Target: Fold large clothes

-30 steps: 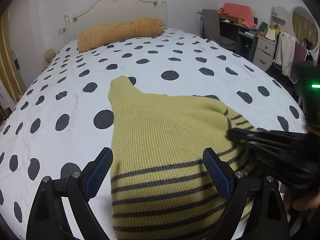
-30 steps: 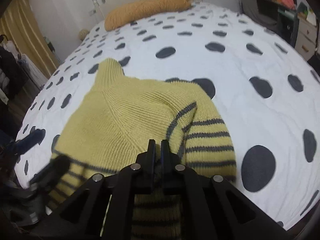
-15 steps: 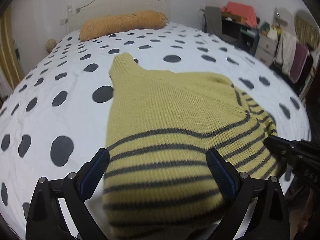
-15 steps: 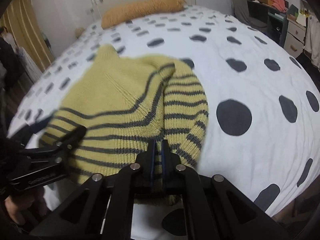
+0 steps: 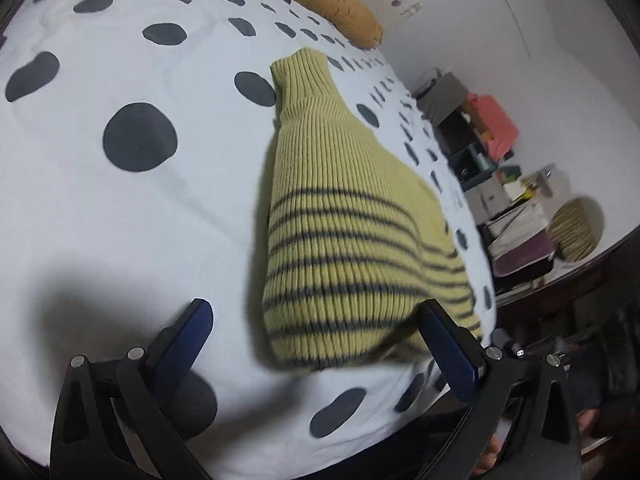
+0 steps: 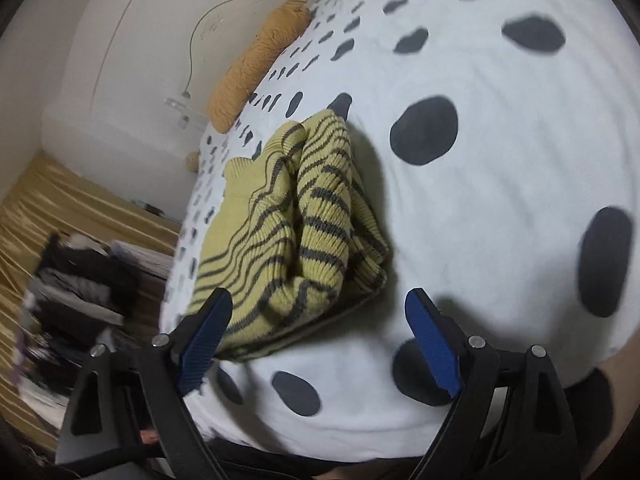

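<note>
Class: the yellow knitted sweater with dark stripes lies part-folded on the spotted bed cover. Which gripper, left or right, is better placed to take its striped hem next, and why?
Probably the left gripper: the yellow striped knitted sweater has its hem directly between the opening jaws. The right gripper, jaws also opening, faces the bunched sleeve folds, mostly over bare spotted bed cover.

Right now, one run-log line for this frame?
sweater: folded on bed | left gripper: opening, empty | right gripper: opening, sweater released

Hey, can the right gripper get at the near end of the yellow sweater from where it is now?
Probably yes. The right gripper has its jaws opening with nothing between them, and the sweater's folded near end lies just ahead on the bed, nothing in the way.
</note>
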Tool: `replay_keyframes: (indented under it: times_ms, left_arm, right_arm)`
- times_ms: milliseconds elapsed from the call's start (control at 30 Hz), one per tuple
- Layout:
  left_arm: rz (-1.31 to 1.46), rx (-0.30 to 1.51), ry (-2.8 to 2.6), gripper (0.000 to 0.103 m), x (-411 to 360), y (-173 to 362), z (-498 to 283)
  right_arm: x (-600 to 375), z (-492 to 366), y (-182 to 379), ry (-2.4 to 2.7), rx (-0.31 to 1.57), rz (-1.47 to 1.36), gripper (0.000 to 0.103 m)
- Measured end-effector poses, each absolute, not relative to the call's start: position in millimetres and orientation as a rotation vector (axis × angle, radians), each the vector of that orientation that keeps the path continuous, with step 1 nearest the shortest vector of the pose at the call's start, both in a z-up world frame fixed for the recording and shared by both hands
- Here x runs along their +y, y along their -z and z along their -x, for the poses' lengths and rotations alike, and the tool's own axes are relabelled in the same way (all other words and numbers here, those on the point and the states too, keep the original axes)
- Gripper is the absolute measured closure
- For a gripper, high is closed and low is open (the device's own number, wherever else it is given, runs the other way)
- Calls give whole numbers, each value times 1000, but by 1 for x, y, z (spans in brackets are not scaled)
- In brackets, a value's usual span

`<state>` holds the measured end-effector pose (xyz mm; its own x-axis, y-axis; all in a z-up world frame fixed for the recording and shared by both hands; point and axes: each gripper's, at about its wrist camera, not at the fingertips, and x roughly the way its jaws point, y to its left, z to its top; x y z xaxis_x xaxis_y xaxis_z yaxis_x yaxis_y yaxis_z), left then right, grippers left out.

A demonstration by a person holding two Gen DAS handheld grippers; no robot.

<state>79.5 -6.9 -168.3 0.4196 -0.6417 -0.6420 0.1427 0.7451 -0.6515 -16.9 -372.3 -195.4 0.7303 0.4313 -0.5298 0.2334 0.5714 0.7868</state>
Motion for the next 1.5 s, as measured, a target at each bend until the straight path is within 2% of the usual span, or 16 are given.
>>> replay_keyframes:
  times_ms: [200, 433, 567, 600, 633, 667, 767, 867, 1100, 1333, 1400, 1500]
  left_arm:
    - [520, 992, 544, 1, -22, 155, -151]
    - [514, 1152, 578, 1, -70, 179, -265]
    - [439, 1237, 623, 1, -101, 195, -303]
    - [430, 1241, 641, 1, -106, 195, -308]
    - [423, 1242, 679, 4, -112, 195, -313]
    - [423, 1237, 708, 22, -115, 193, -313]
    - [336, 1243, 724, 53, -128, 192, -314]
    - [373, 1185, 736, 67, -121, 179, -310]
    - [435, 1120, 768, 71, -95, 154, -311]
    - [421, 969, 660, 71, -6, 74, -311]
    - [413, 975, 605, 71, 19, 68, -317]
    - [352, 1025, 541, 70, 37, 93, -334]
  right_arm:
    - [-364, -17, 231, -226, 823, -1140, 14]
    - [-341, -37, 233, -261, 820, -1094, 15]
    - [-338, -42, 230, -262, 817, -1065, 15]
    - [-337, -42, 229, -260, 814, -1058, 22]
    - [-337, -42, 227, -253, 804, -1050, 29]
    - [-336, -44, 225, -268, 787, -1052, 47]
    - [-335, -45, 222, -290, 777, -1070, 54]
    - [-332, -43, 214, -290, 749, -1043, 57]
    - [-321, -46, 189, -347, 683, -1022, 59]
    - [-264, -78, 160, -531, 645, -1029, 60]
    - [-249, -91, 164, -566, 661, -1049, 60]
    - [-228, -110, 188, -564, 718, -1056, 60]
